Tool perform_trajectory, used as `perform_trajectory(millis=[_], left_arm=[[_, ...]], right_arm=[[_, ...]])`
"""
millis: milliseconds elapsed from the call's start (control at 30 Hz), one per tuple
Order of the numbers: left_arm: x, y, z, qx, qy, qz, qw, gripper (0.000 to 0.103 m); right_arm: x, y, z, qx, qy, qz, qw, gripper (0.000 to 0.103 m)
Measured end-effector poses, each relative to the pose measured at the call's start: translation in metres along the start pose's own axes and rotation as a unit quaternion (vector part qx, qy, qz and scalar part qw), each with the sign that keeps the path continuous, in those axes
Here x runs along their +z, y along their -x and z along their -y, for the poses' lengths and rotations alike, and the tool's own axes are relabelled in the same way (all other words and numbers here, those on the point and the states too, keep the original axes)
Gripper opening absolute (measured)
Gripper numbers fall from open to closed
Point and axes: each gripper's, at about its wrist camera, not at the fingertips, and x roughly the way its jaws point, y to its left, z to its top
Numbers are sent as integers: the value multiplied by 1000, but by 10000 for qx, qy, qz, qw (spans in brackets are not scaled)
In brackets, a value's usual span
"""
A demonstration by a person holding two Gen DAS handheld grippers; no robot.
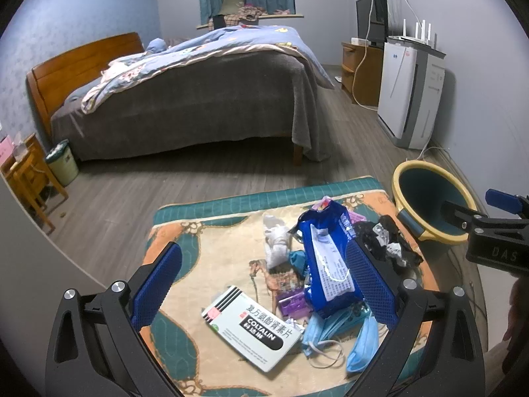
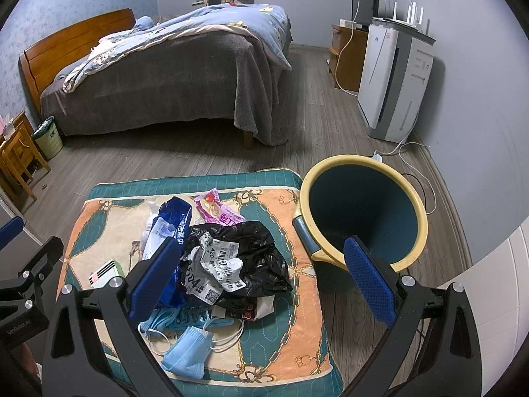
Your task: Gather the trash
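Observation:
A pile of trash lies on a patterned teal and orange mat. In the left wrist view my left gripper is open above it, straddling a white COLTALIN medicine box, a blue wipes packet, crumpled white tissue and blue face masks. In the right wrist view my right gripper is open over a crumpled black bag with labels; a pink wrapper and the masks lie around it. A yellow-rimmed blue bin stands right of the mat.
A bed with a grey cover fills the room's middle. A white air purifier and cables stand along the right wall. A small green waste bin and a wooden nightstand are at the left. Wooden floor surrounds the mat.

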Motion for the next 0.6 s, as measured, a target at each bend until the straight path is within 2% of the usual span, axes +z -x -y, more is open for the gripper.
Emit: perform_trajectory(millis=[600], left_arm=[[0, 0, 0, 10, 2, 1, 10000, 98]], right_arm=[[-4, -3, 0, 1, 2, -24, 10000, 98]])
